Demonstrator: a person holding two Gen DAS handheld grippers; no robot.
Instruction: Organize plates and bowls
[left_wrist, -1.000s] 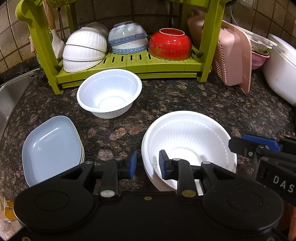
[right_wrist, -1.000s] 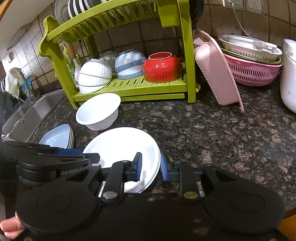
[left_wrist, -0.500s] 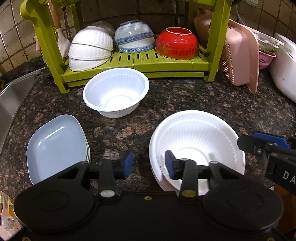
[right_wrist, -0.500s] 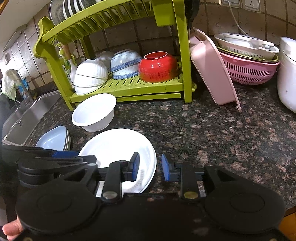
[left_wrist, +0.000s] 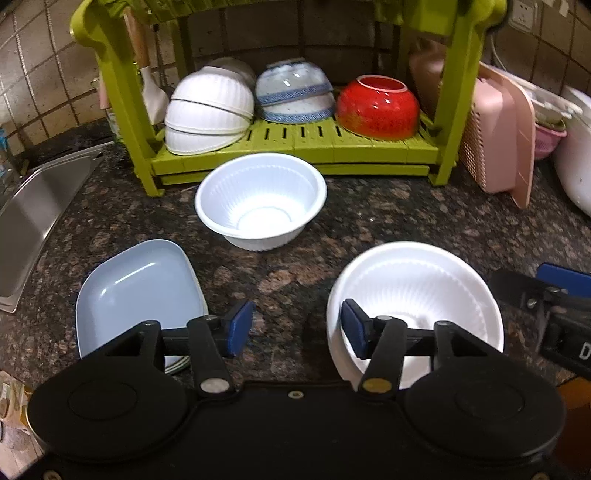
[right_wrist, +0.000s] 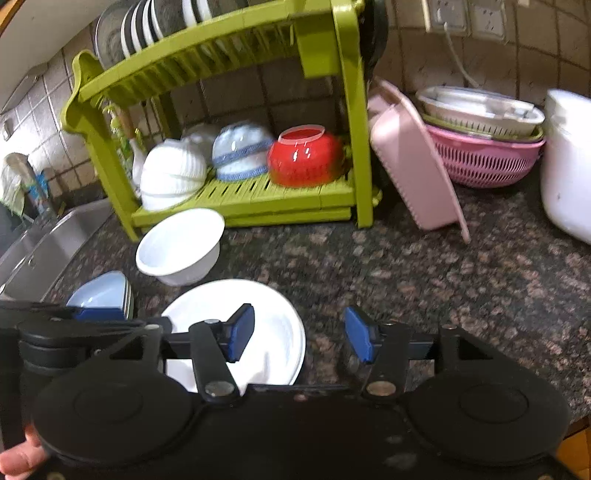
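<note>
A: Both grippers are spreading wider than before: left gripper (left_wrist: 297, 326) and right gripper (right_wrist: 299, 338) are gaping, holding nothing.

B: Location of dishes?

A: White bowl (left_wrist: 415, 299) is sitting at the counter's (left_wrist: 369, 229) front edge, blue plates (left_wrist: 138, 288) toward the sink-side edge.

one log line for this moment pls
left gripper: open, empty | right gripper: open, empty | white bowl: in plate, counter | second white bowl: before rack
</note>
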